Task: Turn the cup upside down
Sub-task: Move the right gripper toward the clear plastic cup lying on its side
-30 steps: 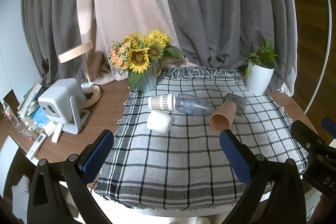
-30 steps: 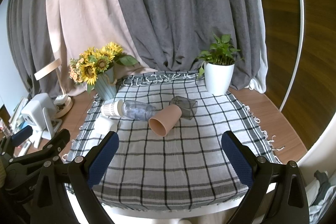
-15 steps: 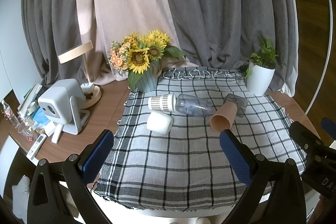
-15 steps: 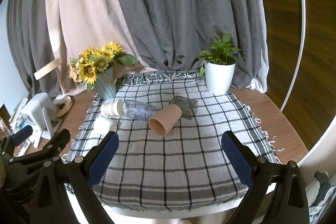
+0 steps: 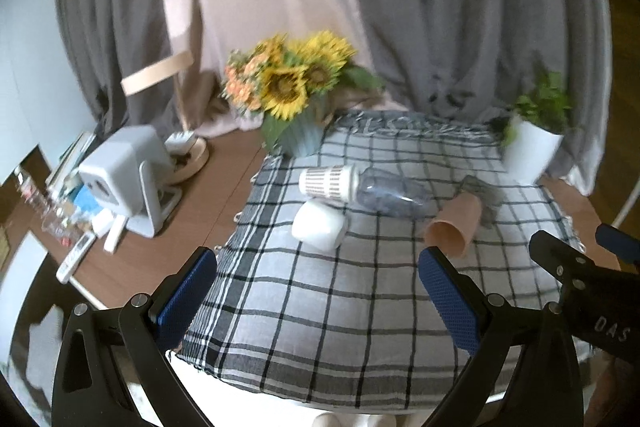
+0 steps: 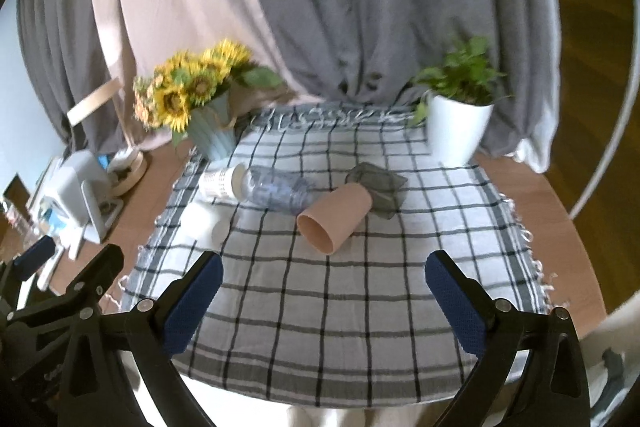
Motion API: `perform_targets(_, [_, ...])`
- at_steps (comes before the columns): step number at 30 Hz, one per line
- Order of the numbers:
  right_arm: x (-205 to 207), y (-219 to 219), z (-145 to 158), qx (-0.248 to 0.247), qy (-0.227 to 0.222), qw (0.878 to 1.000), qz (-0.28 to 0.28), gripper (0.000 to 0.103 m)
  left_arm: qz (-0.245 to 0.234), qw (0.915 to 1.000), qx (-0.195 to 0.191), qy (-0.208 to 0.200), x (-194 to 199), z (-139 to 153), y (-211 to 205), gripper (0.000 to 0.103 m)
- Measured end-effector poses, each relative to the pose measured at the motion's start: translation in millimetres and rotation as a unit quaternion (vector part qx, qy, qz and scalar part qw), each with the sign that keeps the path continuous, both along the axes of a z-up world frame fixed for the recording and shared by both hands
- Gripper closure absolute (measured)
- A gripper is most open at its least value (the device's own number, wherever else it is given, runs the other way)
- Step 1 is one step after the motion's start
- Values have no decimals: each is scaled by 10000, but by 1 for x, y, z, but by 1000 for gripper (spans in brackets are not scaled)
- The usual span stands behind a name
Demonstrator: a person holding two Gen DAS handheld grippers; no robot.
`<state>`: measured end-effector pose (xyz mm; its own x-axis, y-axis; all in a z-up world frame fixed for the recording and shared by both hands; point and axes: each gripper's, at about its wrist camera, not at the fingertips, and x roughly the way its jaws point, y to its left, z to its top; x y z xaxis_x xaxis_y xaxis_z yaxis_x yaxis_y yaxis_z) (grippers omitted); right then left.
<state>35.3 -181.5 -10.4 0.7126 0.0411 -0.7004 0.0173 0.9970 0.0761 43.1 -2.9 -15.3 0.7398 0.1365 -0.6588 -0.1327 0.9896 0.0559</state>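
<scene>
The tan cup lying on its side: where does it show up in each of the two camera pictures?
Left wrist view: the tan cup lies right of centre, just above the left gripper's right-hand finger.
Right wrist view: the tan cup lies near the centre, open mouth toward the camera.
Shared landmark: the clear bottle lies just left of the cup in both.

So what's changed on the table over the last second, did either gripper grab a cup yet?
No grab yet. Both views have closed in on the cups: the left gripper and right gripper have moved forward, both open and empty. The tan cup, white cup, patterned cup, clear bottle and grey cup lie on their sides on the checked cloth as before.
</scene>
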Motion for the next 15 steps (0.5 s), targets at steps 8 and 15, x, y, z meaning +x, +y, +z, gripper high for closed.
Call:
perform_targets(8, [110,4,-27,-131,895,9913,961,1,1141,9902,-399,697,53,-39,7,0])
perform_targets(15, [192,26,-63,-532,1389,9703,1905,1,2227,9645,-920,1076,77,-78,16,0])
